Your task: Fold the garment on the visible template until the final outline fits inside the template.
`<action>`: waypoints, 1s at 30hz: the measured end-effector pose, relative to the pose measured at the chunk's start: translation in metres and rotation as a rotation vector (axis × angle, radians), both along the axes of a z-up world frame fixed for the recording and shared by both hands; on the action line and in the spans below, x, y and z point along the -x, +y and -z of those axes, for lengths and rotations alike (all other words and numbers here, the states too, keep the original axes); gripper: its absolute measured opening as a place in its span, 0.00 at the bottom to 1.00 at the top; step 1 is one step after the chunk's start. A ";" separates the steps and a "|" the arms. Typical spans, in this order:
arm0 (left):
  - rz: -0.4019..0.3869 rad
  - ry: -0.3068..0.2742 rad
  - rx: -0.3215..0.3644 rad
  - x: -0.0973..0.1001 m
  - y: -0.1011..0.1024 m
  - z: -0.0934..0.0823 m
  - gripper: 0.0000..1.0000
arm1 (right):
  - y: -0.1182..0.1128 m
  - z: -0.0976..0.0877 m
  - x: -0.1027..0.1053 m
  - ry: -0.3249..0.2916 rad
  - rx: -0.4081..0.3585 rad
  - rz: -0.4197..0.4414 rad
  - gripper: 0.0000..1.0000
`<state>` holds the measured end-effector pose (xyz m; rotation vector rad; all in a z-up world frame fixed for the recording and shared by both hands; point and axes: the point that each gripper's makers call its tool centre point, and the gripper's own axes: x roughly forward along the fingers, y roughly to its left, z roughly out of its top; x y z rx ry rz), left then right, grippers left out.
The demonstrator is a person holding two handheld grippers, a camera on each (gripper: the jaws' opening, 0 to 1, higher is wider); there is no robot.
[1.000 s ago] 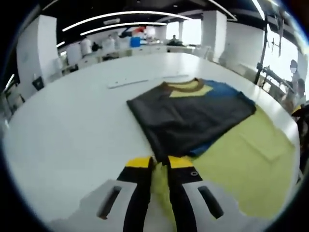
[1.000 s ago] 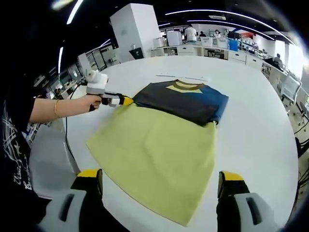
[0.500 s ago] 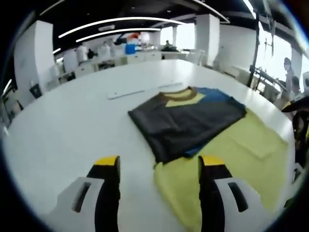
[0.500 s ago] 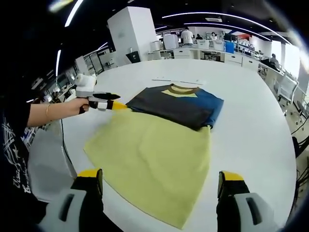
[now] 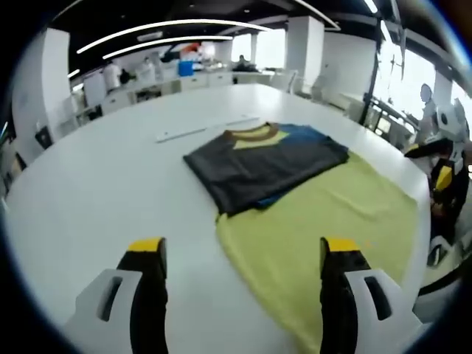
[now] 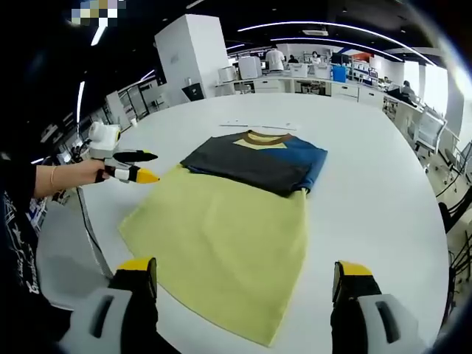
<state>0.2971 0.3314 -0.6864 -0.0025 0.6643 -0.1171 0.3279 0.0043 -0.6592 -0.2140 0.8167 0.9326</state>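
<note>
Shirt (image 6: pixel 251 158) at frame centre looks soft and limp; I'd pinch its near hem, both grippers (image 5: pixel 240 254) (image 6: pixel 243 273) gaping, empty.

There was one folded garment (image 6: pixel 254 162), one yellow template (image 6: pixel 217 247), one white table (image 6: pixel 376 192) and two grippers, left gripper (image 6: pixel 136 166) and right gripper (image 6: pixel 245 284).

Left claw (image 5: pixel 242 254) jaws spread wide, yellow-tipped, nothing between them, hovering over the white counter (image 5: pixel 96 184). Ahead: folded T-shirt (image 5: pixel 265 164), dark grey with blue panel and yellow-brown collar, lying on the far end of the yellow template (image 5: pixel 332 236). The template's near corner reaches between the jaws. A thin white strip (image 5: pixel 206 129) lies on the counter beyond the collar. Right claw (image 5: pixel 441 173) at the right edge; jaw state unclear.
</note>
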 end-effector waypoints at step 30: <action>0.024 0.081 0.018 0.097 -0.040 -0.005 0.66 | -0.014 0.034 0.028 0.085 -0.011 0.089 0.96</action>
